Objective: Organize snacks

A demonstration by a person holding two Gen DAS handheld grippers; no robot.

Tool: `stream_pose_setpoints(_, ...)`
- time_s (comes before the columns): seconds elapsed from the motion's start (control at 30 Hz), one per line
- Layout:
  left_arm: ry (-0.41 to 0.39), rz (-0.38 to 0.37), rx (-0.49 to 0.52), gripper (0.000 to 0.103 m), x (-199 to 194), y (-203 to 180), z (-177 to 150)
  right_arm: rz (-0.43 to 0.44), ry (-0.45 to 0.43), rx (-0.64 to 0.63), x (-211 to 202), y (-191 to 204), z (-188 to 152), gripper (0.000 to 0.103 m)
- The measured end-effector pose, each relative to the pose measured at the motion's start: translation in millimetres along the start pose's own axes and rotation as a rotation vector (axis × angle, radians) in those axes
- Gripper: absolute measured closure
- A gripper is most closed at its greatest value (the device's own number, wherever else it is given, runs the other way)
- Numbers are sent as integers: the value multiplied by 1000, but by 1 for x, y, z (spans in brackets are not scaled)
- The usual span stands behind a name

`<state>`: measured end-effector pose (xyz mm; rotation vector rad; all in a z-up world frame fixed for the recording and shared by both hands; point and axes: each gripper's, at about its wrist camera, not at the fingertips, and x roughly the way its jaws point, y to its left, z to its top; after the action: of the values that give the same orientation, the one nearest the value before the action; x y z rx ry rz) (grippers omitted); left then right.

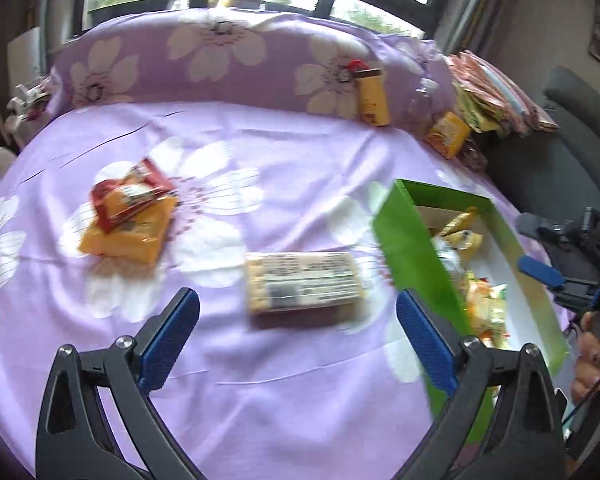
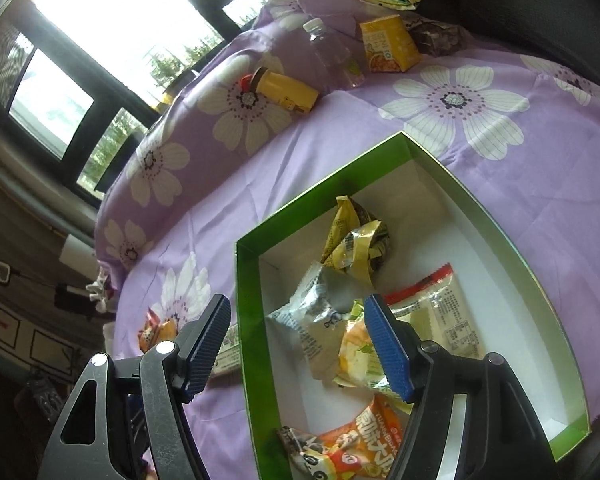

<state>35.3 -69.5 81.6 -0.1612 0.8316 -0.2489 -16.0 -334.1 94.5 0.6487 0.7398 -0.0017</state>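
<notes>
While left gripper (image 1: pixel 298 312) jaws gape empty, right gripper (image 2: pixel 296 318) jaws straddle box wall (image 2: pixel 252 320), unclamped.

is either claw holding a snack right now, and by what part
Nothing is held. The left claw stands open above the cracker pack; the right claw is open over the green box wall.

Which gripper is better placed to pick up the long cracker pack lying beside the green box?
Left. The left gripper is open, facing the cracker pack; the right gripper straddles the green box wall.
</notes>
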Motion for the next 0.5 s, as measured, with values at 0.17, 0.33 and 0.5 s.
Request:
stream_pose_setpoints(0.17,-9,195,-98,4,6,70,-11,25,-21,-106,9,41,-15,29)
stream_pose_setpoints(0.33,66,251,-155,4,35,113,-29,38,-21,-249,28,88,-41,22)
stream_pose_setpoints(0.5,94,294,-96,0,47,112,-30,10,35,-335,60,112,-66,22)
